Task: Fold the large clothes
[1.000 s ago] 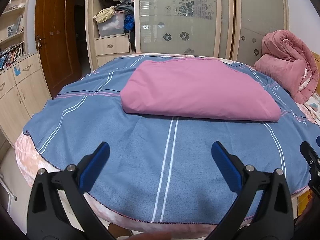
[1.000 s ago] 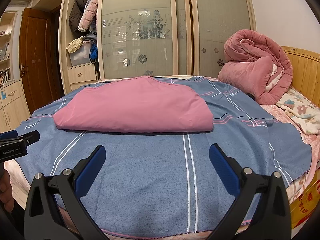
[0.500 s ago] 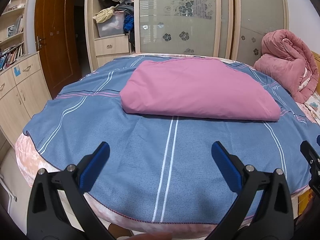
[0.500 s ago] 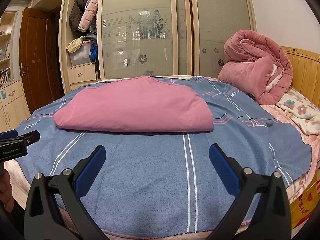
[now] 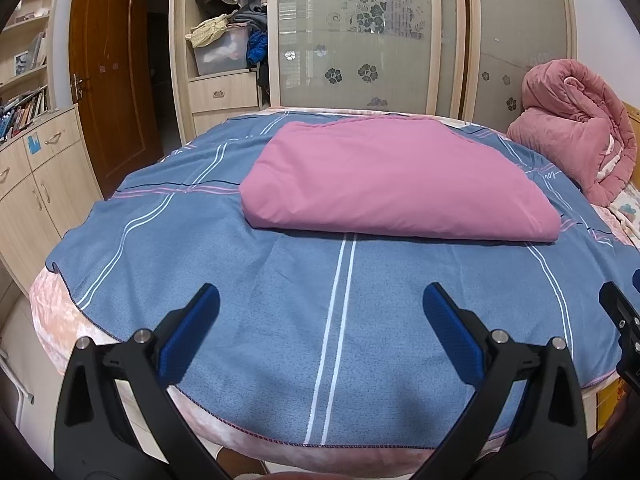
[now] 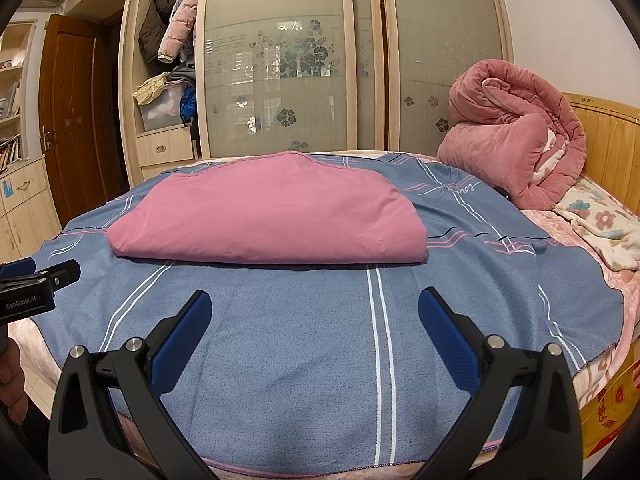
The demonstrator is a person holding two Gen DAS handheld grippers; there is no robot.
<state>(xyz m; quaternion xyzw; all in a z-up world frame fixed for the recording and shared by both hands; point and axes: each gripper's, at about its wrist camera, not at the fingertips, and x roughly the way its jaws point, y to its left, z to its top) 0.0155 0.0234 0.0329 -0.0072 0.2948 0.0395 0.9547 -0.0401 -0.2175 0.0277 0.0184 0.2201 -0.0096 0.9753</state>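
Observation:
A large pink cloth (image 5: 392,182) lies folded into a flat, thick bundle on the blue striped sheet (image 5: 320,300) that covers the bed. It also shows in the right wrist view (image 6: 272,216). My left gripper (image 5: 320,308) is open and empty, held above the near part of the sheet, well short of the pink cloth. My right gripper (image 6: 314,312) is also open and empty, at about the same distance from the cloth. The left gripper's tip shows at the left edge of the right wrist view (image 6: 36,284).
A rolled pink quilt (image 6: 516,140) sits at the bed's right end against a wooden headboard (image 6: 612,140). A wardrobe with frosted sliding doors (image 5: 360,40) stands behind the bed. A wooden door (image 5: 108,80) and cabinets (image 5: 32,184) are at left.

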